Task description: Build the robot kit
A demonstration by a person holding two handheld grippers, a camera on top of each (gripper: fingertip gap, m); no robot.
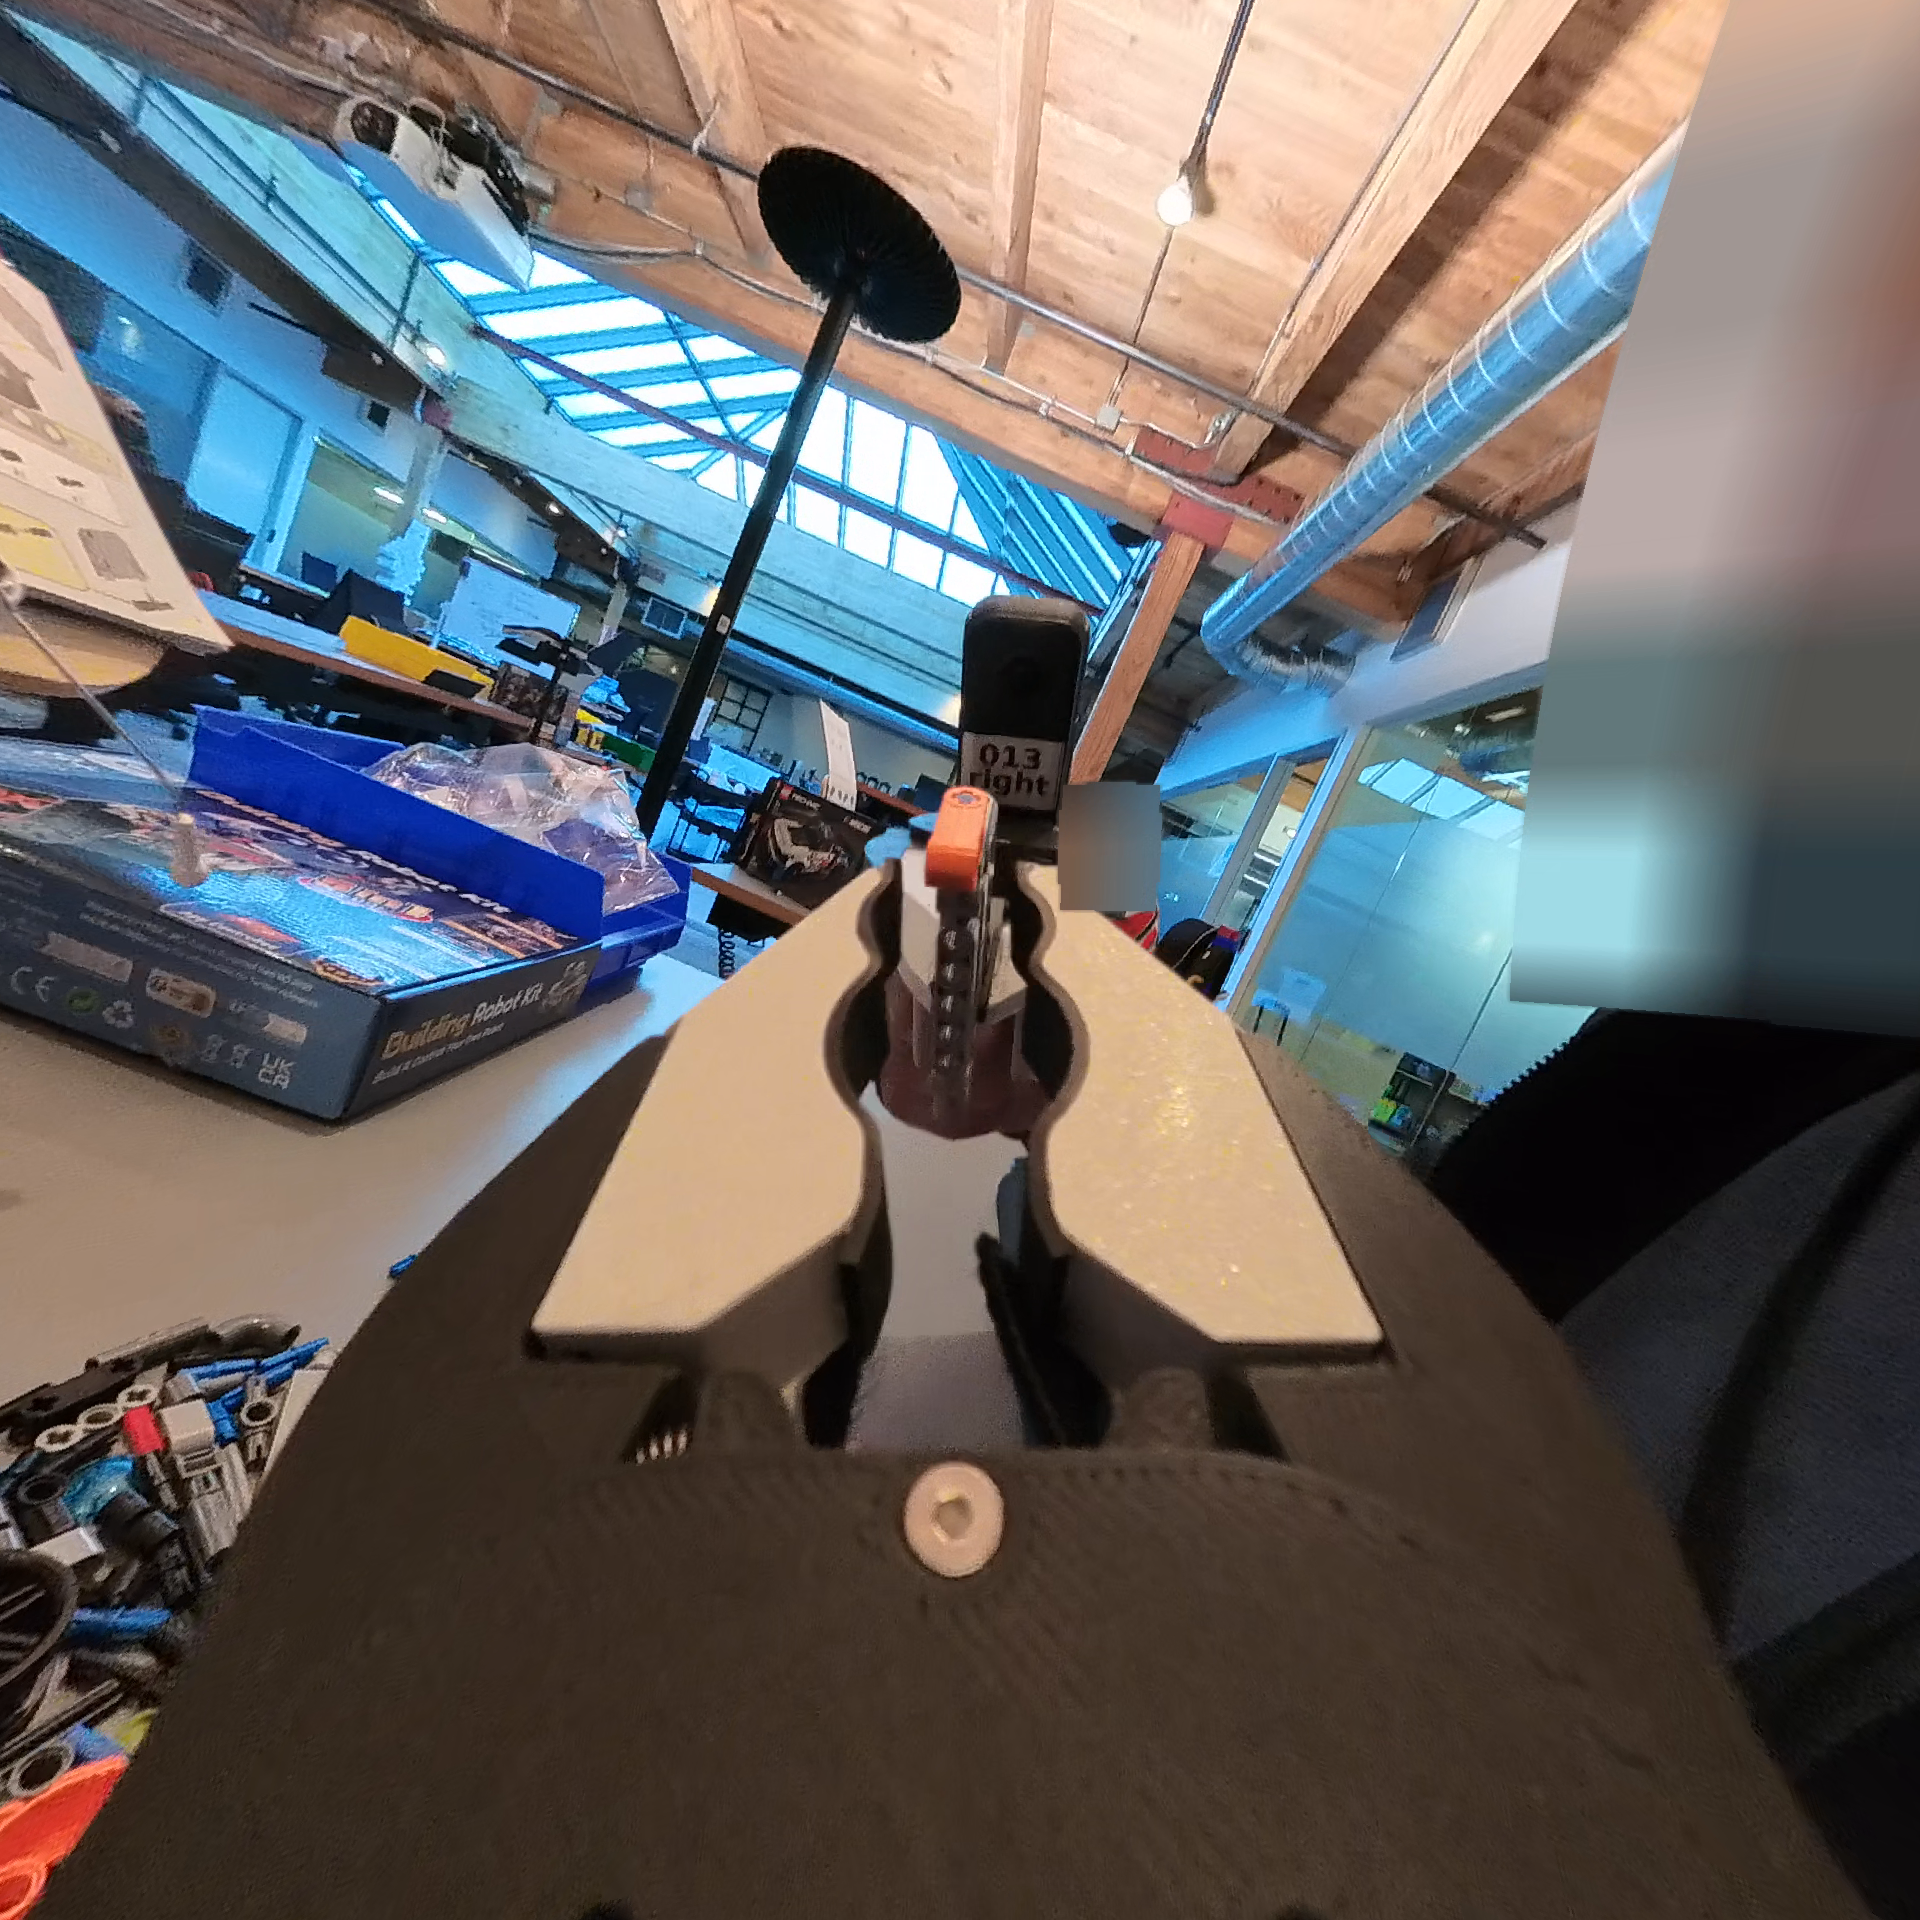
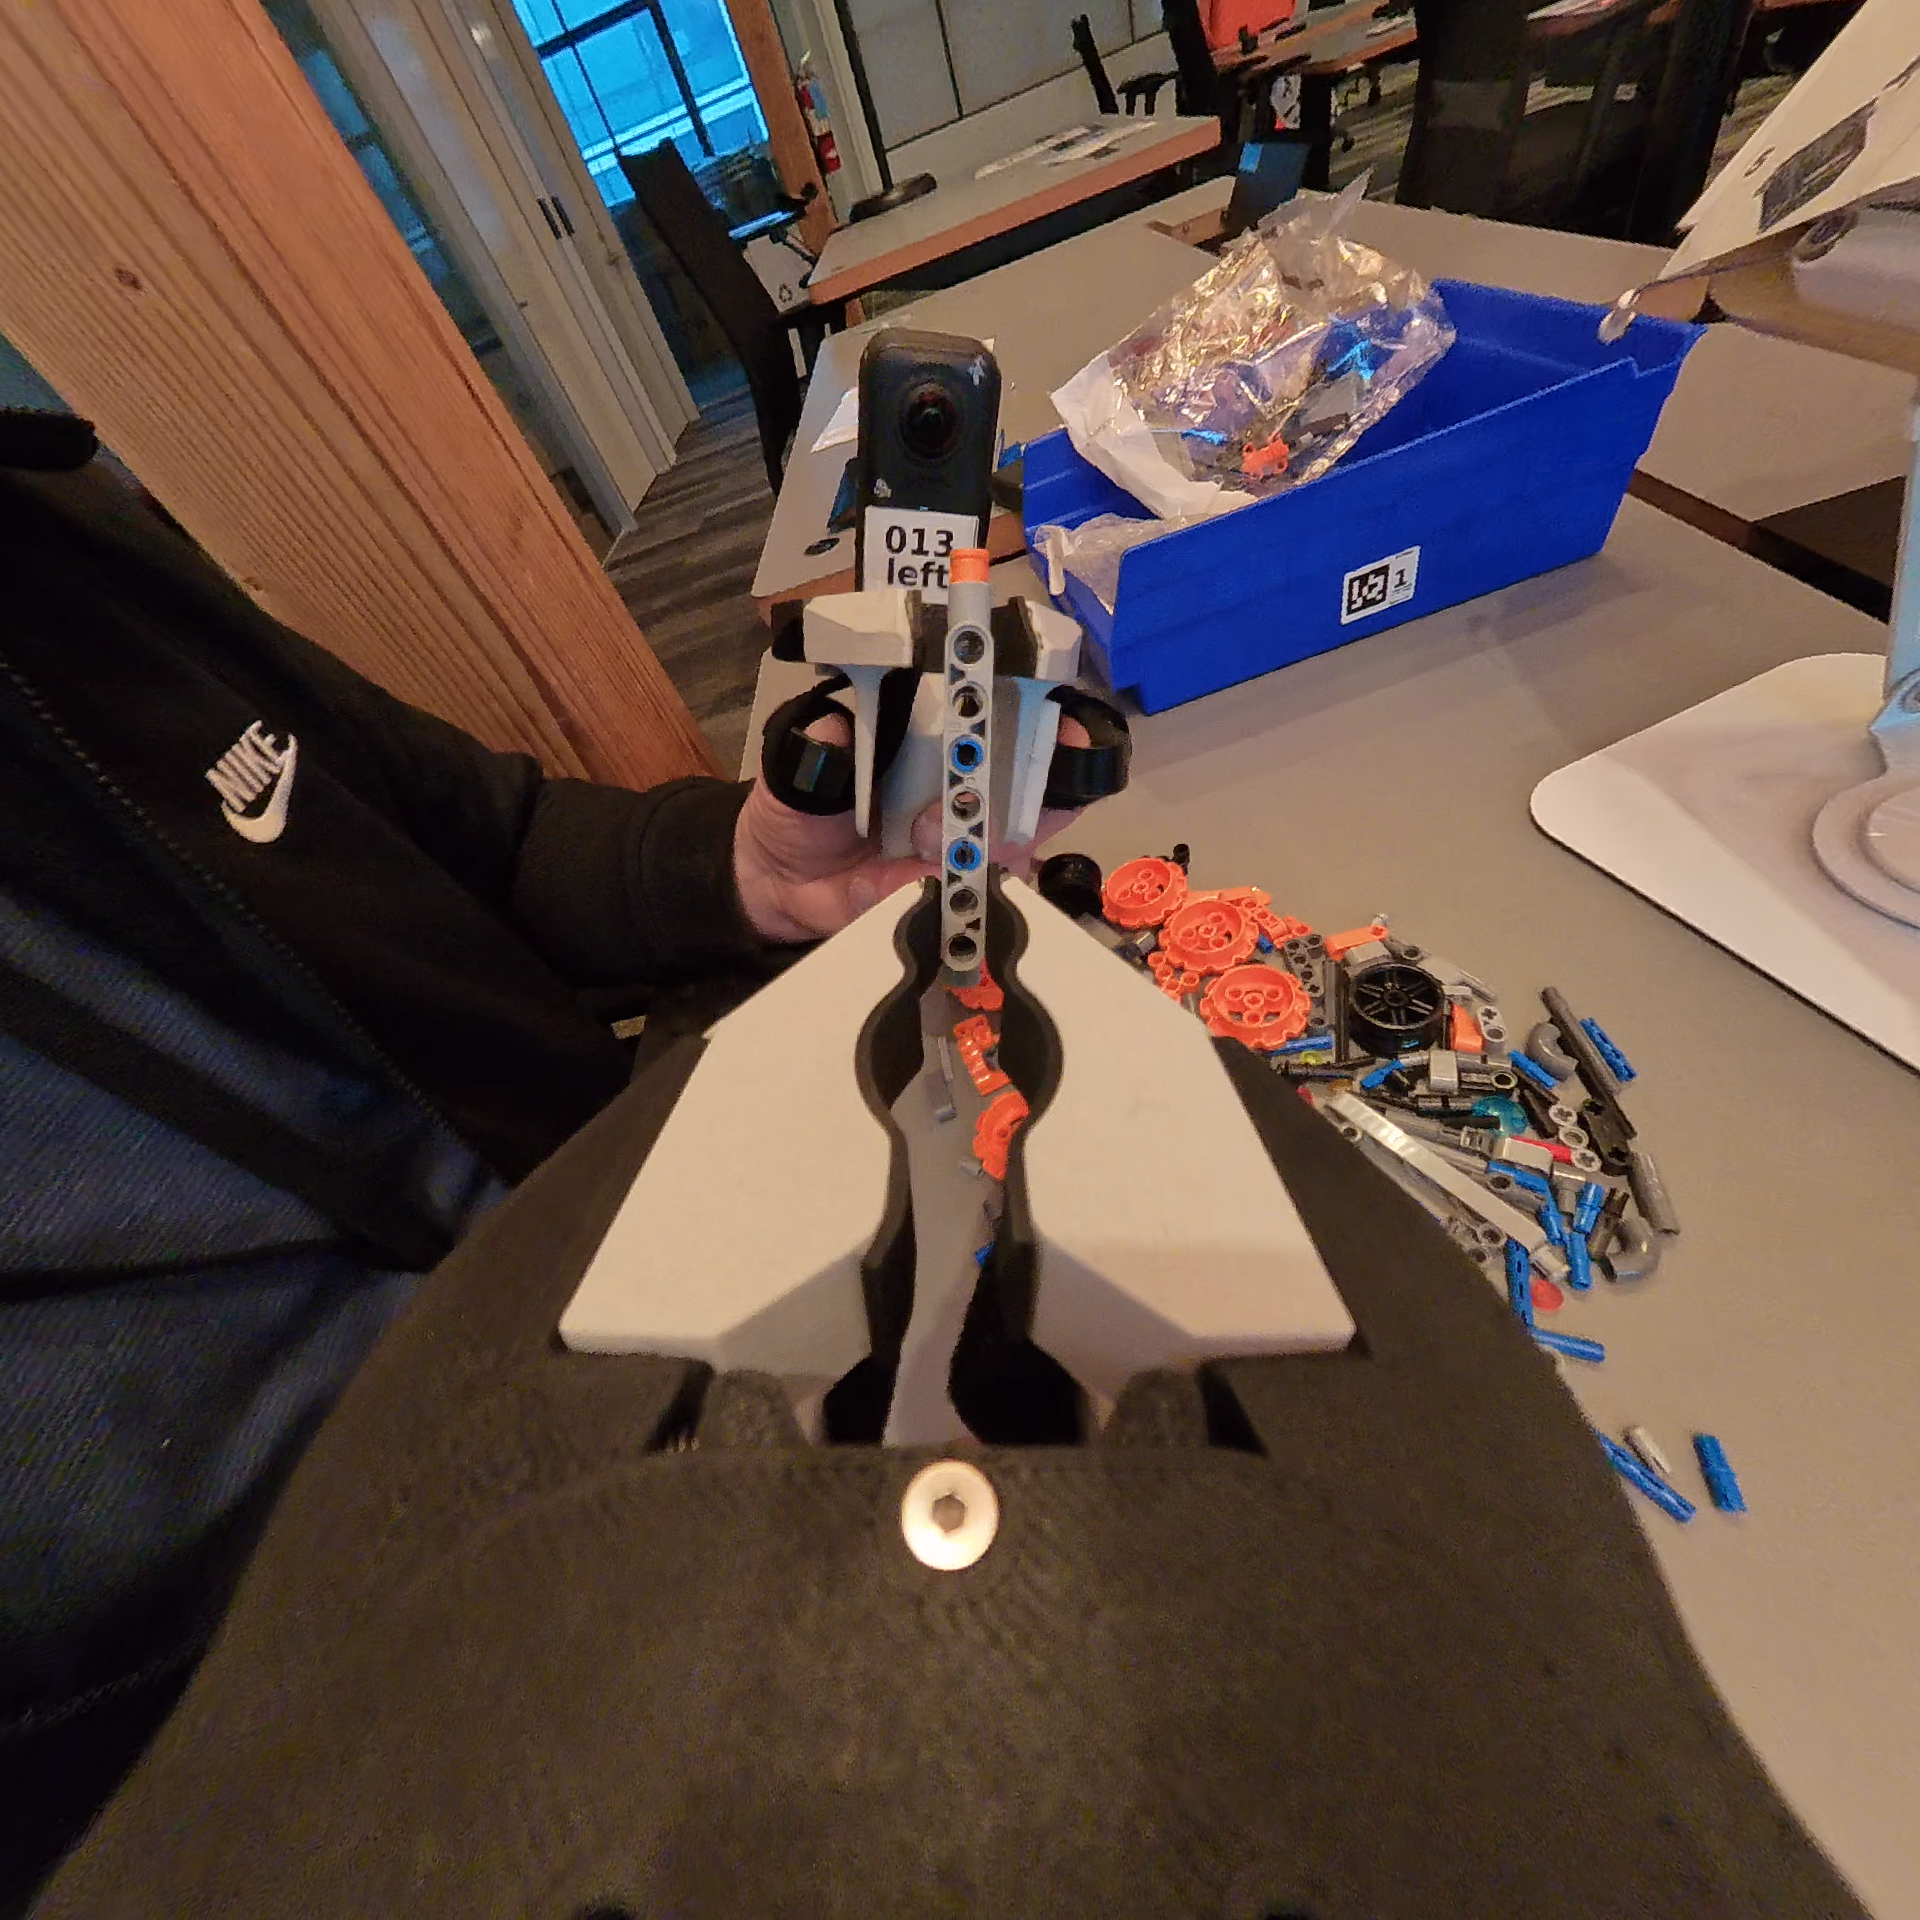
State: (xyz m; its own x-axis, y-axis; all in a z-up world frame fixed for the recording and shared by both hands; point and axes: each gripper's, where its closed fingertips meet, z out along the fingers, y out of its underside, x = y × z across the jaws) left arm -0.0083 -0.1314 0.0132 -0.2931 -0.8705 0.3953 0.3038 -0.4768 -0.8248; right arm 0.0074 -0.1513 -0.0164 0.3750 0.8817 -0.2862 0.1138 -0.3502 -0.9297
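Rt gripper (image 2: 963, 899): narrow, tips closed on lower end of grey beam (image 2: 966, 727). Beam upright in mid-air above table (image 2: 1351, 748), running to 12 o'clock from tips; orange cap (image 2: 968, 566) on far end, two blue pins in holes.

Lt gripper (image 1: 956, 883): narrow gap, facing rt gripper tip-to-tip, beam seen edge-on in that gap. Contact w/ beam: cannot tell from either view. Carried by a hand (image 2: 821, 873) at 9 o'clock of beam's lower end.

Pile of loose parts (image 2: 1403, 1070) on table at 3 o'clock of rt gripper. Blue bin (image 2: 1455, 499) w/ plastic bags at 1–2 o'clock, well apart.

Handling notes (judgement):
- Keep rt grip firm; short bite on beam end, likely to pivot under side load.
- Keep beam axis centred in lt gap, grippers in line.
- Apply any lt pinch on beam's flat faces, clear of pins.
- Avoid twisting grippers against each other.
- Hold above pile, not bin.
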